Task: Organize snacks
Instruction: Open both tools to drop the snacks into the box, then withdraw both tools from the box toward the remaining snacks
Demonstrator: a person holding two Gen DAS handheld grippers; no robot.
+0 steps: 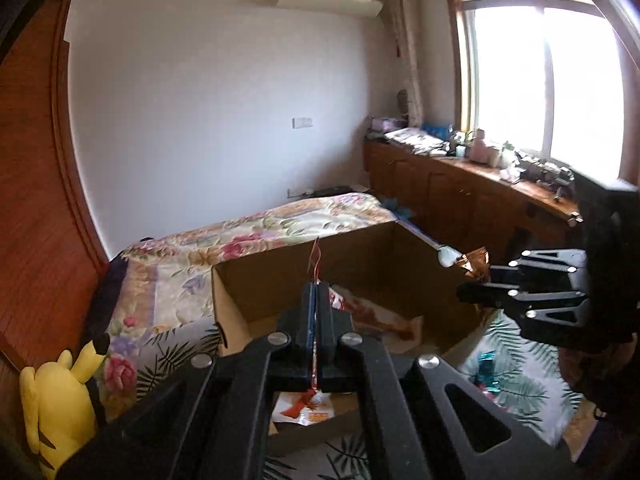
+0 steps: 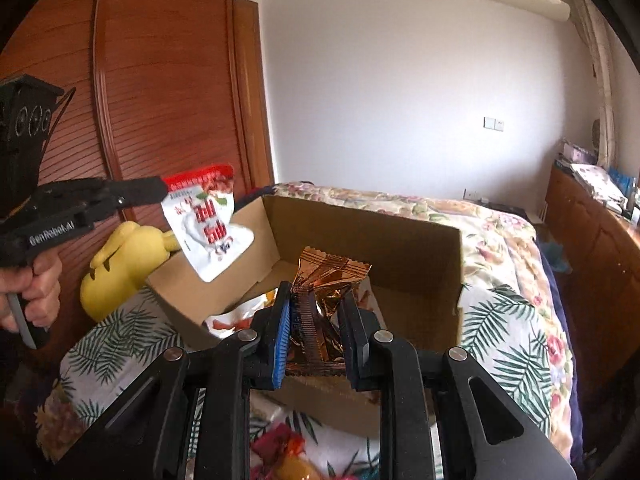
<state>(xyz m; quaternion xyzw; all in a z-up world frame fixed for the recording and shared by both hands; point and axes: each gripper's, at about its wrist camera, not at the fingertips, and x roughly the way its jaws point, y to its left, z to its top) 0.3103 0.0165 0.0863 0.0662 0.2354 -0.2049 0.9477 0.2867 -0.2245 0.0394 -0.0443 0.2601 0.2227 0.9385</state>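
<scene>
An open cardboard box [image 1: 256, 292] stands on the bed; it also shows in the right wrist view [image 2: 400, 240]. My left gripper [image 1: 316, 292] is shut on a thin red and white snack pouch [image 1: 315, 258], seen edge-on here and face-on in the right wrist view [image 2: 208, 224], held above the box's left rim. My right gripper [image 2: 316, 300] is shut on a copper foil snack packet [image 2: 328, 280] over the box's near side. The right gripper also shows in the left wrist view [image 1: 476, 292] with the copper packet [image 1: 476, 260]. Snack packets [image 1: 376, 312] lie inside the box.
A yellow plush toy [image 1: 56, 408] leans by the wooden wardrobe [image 2: 160, 80] at left. The bed carries a floral quilt [image 1: 260, 228] and a leaf-print cover [image 2: 508, 340]. More wrapped snacks [image 2: 288, 452] lie on the cover near me. A cluttered wooden cabinet [image 1: 460, 176] runs under the window.
</scene>
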